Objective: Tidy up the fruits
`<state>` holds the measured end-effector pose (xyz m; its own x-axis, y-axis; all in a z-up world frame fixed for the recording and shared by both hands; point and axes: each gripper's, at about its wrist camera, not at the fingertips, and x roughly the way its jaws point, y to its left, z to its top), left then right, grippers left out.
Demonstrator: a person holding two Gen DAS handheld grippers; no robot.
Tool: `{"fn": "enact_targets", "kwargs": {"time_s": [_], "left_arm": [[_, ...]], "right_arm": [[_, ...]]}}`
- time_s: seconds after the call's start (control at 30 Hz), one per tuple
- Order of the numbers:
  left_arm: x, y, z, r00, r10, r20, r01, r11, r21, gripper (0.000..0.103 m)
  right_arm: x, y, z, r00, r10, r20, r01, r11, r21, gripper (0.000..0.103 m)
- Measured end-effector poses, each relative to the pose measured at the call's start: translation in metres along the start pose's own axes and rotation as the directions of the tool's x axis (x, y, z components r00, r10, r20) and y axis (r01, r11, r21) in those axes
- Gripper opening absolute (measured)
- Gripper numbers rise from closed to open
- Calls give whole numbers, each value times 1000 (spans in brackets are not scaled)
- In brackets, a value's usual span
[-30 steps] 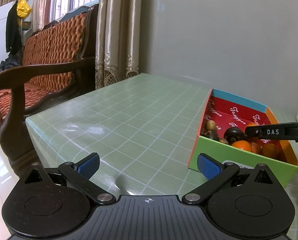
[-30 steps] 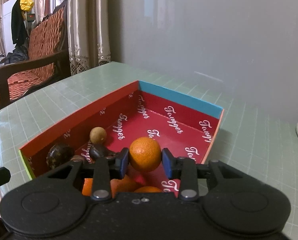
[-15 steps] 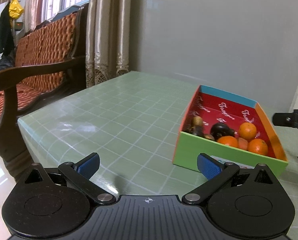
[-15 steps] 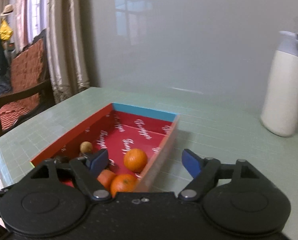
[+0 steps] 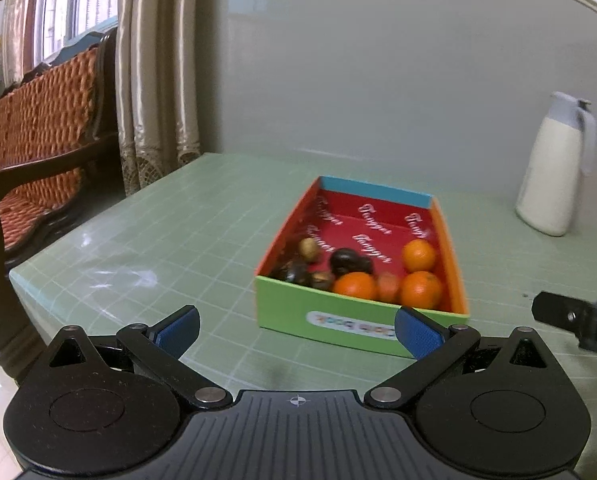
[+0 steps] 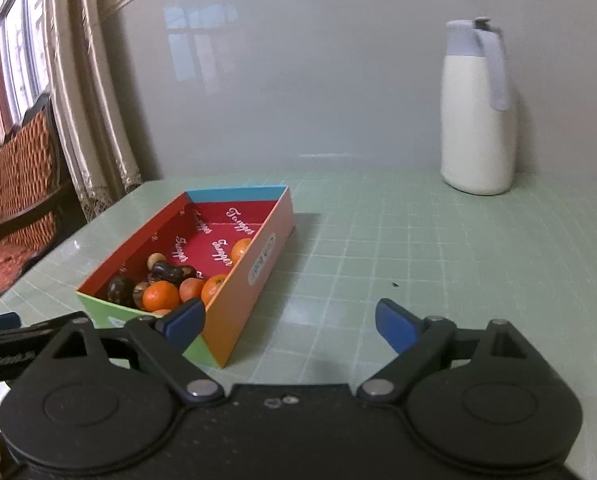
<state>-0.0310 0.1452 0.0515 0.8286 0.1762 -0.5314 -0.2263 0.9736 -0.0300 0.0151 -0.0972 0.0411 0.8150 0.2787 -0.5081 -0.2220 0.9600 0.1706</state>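
A colourful cardboard box [image 5: 338, 324] [image 6: 250, 276] sits on the green gridded table. Inside it lie several oranges [image 5: 418, 256] [image 6: 160, 295], dark round fruits [image 5: 344, 260] [image 6: 166, 272] and a small tan fruit [image 5: 308, 249]. My left gripper [image 5: 296, 332] stands open in front of the box's green near wall, nothing between its blue pads. My right gripper [image 6: 288, 326] is to the right of the box, near its orange side wall; its jaws are opening wide and hold nothing. Its black finger [image 5: 574, 320] shows at the right edge of the left wrist view.
A white jug with a grey lid [image 5: 554, 168] [image 6: 476, 112] stands at the back right by the wall. A wooden bench with orange cushions [image 5: 38, 152] and curtains [image 5: 154, 72] flank the table's left edge. Bare tabletop [image 6: 438, 264] spreads right of the box.
The right gripper let go of the orange, which now lies in the box, and pulled back to the right with its jaws spread. The left gripper backed away and rose; the box now looks smaller.
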Motion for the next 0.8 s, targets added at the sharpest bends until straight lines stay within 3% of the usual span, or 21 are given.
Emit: {"fn": "enact_targets", "kwargs": {"time_s": [0.4,0.8], "left_arm": [[-64,-10,3,999,-18,46,18,1000,15,103],[-75,-12,5,999,-24,43,23,999,39,103]], "right_arm": [[-78,16,-8,994,-14,109,12,1000,12,103],[-90,14,-9,991,1,131,-5,1000,28,103]]}}
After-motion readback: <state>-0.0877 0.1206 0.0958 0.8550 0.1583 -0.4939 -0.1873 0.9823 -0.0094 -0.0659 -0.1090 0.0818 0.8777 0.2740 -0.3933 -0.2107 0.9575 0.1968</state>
